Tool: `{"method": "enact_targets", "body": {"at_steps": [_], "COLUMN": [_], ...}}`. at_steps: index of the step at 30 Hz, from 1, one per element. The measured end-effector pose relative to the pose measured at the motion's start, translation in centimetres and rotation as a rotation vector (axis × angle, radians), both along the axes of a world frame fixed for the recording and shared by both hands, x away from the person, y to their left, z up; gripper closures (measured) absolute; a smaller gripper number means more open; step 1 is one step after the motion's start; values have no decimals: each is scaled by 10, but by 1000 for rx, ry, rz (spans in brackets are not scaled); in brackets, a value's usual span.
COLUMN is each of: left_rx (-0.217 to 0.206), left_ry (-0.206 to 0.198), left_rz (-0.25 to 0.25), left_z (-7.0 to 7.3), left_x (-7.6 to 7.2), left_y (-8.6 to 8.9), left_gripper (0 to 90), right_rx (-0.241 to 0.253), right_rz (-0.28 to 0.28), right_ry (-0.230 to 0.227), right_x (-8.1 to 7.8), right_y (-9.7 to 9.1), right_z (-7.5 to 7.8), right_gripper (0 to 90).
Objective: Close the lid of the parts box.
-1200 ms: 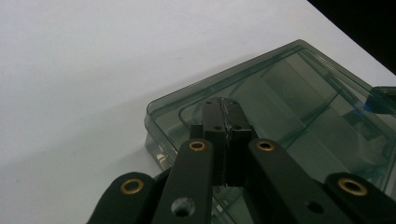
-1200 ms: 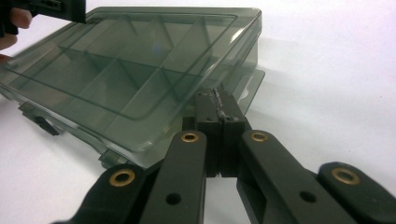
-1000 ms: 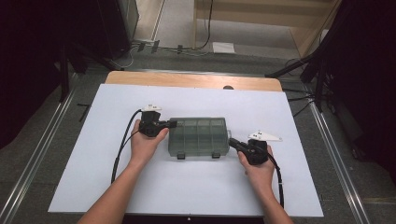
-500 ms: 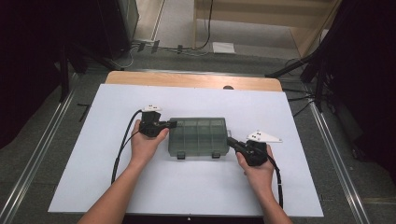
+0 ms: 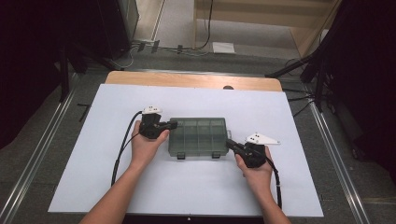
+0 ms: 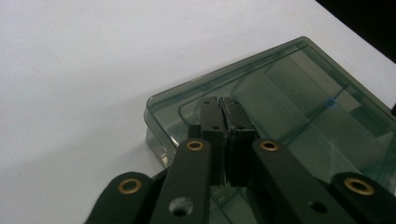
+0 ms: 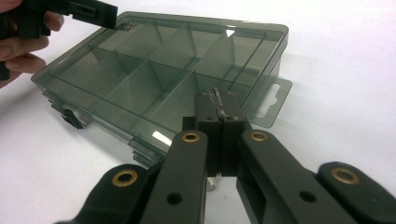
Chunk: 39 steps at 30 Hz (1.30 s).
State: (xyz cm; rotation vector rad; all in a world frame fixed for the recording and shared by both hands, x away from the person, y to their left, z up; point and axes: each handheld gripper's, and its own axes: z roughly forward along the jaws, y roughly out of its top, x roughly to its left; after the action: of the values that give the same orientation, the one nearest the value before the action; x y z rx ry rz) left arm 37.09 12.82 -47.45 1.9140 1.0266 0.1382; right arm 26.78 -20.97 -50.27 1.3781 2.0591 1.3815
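Observation:
A smoky clear compartment box [image 5: 198,136] lies shut in the middle of the white table, with empty dividers showing through its lid [image 7: 154,60]. My left gripper [image 5: 173,125] rests its tips on the box's far left corner [image 6: 299,93]. Its jaws have just been opening, but in the left gripper view [image 6: 222,100] the pads stand all but together with nothing between them. My right gripper [image 5: 229,143] is shut and empty, its tips [image 7: 215,92] over the lid's near right corner beside the hang tab [image 7: 271,100].
The white sheet [image 5: 116,186] covers the table, with a wooden strip [image 5: 187,80] along its far edge. Black cables [image 5: 122,149] trail from both grippers toward the person. Dark stands and floor cables lie beyond the table.

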Motion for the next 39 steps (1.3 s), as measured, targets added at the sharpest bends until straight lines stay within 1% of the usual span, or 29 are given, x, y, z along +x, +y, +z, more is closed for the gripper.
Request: {"method": "enact_targets", "body": {"at_steps": [2,3,5,7,8,9,11,12,14,15,17,18,20,23,29,31,36,39], "left_rx": [1,-7,-8,-1,-3,-5,-16,-23,-17,-15,-17,-31,-16,-10,20,8,-5,8], "left_ry": [-20,-24,-27,-35,-42,-48,-50,-58,-66,-69,-68,-56,-52,-50,-99,-101,-114,-127], "left_rz": [5,2,16,40,44,47,37,28,33,25,49,57,82,85,75,76,119,132], "left_z": [0,0,0,0,-1,-1,-2,-3,-3,-4,-6,-8,-12,-14,-14,-13,-9,-7], "left_x": [-5,-7,-12,-16,-18,-21,-26,-29,-36,-38,-44,-46,-52,-60,-83,-88,-100,-107], "left_y": [3,5,9,14,17,21,26,29,34,37,44,47,52,57,67,74,95,106], "left_gripper": [652,584,390,195,126,93,0,0,0,0,0,0,0,0,0,0,0,0], "right_rx": [-6,-7,-2,3,3,0,-2,-2,2,2,0,2,3,3,16,17,22,22], "right_rz": [0,-1,-1,0,0,-2,-1,0,1,0,-2,-1,0,0,5,7,4,3], "right_ry": [-4,-6,-3,-2,-2,-3,-3,-4,-3,-3,-5,-7,-8,-8,-1,-3,-6,-6], "right_x": [0,0,0,0,0,0,0,0,0,0,0,0,0,0,0,0,0,0], "right_y": [0,0,0,-1,-1,0,0,0,-1,0,0,0,-1,-1,-2,-2,-3,-3], "right_z": [0,0,0,-1,0,0,0,0,-1,0,-1,-1,-1,-1,-2,-2,-3,-3], "right_gripper": [900,900,900,900,900,900,900,900,900,900,900,900,900,900,900,900,900,900]}}
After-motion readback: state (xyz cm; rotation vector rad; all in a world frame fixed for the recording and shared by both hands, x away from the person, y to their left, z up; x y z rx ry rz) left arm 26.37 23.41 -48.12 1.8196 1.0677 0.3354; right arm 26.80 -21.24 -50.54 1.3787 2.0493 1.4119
